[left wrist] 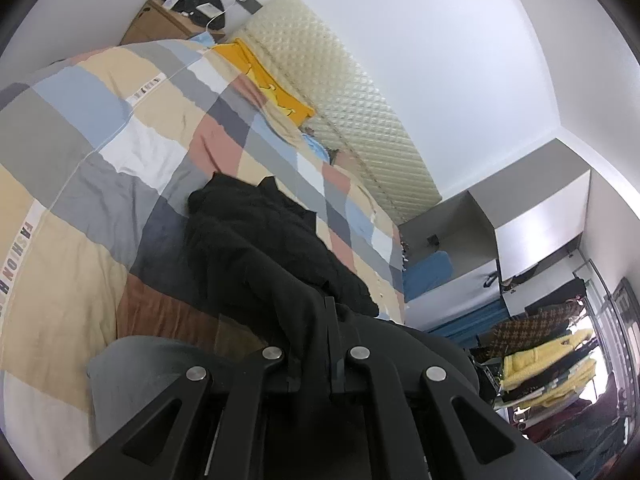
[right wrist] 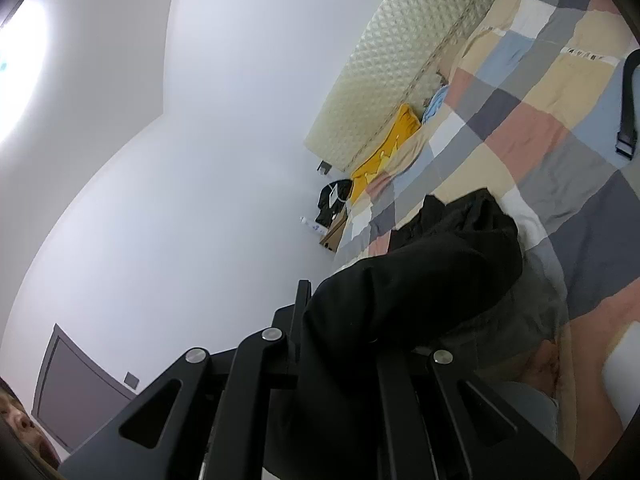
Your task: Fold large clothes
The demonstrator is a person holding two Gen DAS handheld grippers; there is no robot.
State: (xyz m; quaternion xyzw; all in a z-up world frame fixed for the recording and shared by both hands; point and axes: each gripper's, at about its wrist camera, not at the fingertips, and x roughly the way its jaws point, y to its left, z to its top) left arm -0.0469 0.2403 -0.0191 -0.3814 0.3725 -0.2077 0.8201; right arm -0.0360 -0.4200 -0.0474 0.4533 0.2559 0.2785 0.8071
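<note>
A large black garment (left wrist: 256,240) is lifted above a bed with a patchwork quilt (left wrist: 100,128). My left gripper (left wrist: 330,312) is shut on an edge of the garment, which drapes over its fingers and trails down to the quilt. In the right wrist view the same black garment (right wrist: 420,272) covers my right gripper (right wrist: 320,308), which is shut on it; only one finger edge shows. The other gripper's dark finger (right wrist: 628,104) shows at the right edge.
A quilted cream headboard panel (left wrist: 340,92) runs along the white wall, with a yellow pillow (left wrist: 272,80) against it. A cardboard box (left wrist: 160,28) with dark items stands beyond the bed. A grey wardrobe (left wrist: 520,220) and hanging clothes (left wrist: 548,356) stand at the right.
</note>
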